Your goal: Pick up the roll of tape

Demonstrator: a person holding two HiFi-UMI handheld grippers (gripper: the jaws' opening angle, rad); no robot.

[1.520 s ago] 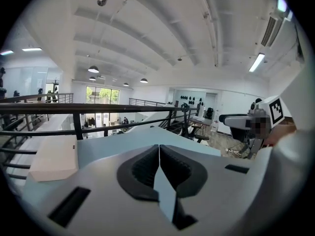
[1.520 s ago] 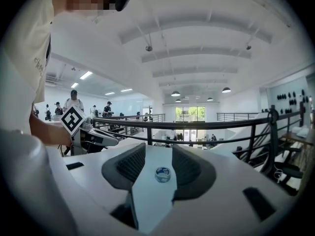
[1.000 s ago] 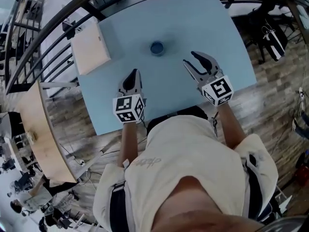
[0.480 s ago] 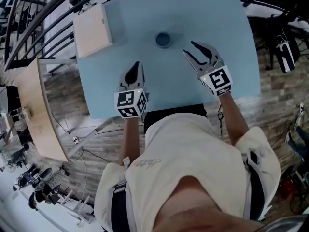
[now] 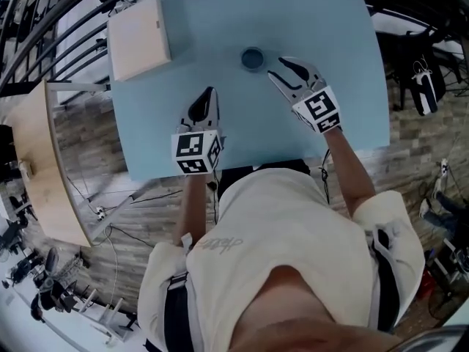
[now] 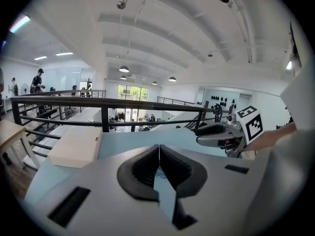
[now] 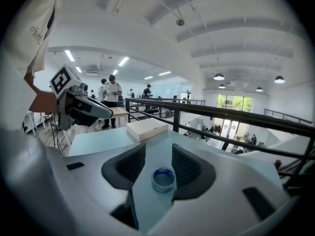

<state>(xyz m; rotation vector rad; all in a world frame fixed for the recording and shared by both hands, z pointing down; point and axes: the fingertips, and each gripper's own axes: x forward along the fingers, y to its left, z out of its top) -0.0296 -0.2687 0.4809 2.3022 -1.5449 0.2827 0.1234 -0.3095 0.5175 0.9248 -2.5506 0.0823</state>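
Observation:
The roll of tape (image 5: 253, 58), a small blue ring, lies flat on the light blue table (image 5: 330, 20). My right gripper (image 5: 275, 70) is open, its fingertips just short of the roll. In the right gripper view the tape (image 7: 163, 179) shows in the gap between the two dark pads (image 7: 130, 163) of that open gripper (image 7: 158, 150), touching neither. My left gripper (image 5: 208, 94) hovers nearer the table's front edge, left of the tape, with nothing in it. Seen from the left gripper view, that gripper (image 6: 158, 154) has its jaws pressed together.
A flat white box (image 5: 139, 39) lies at the table's far left corner, also seen as the box (image 7: 146, 128) in the right gripper view. Black railings (image 7: 231, 113) run behind the table. A wooden desk (image 5: 44, 174) stands to the left, on the wood floor.
My right gripper has moved forward and left, closing the distance to the tape roll. The left gripper has stayed about where it was, still shut.

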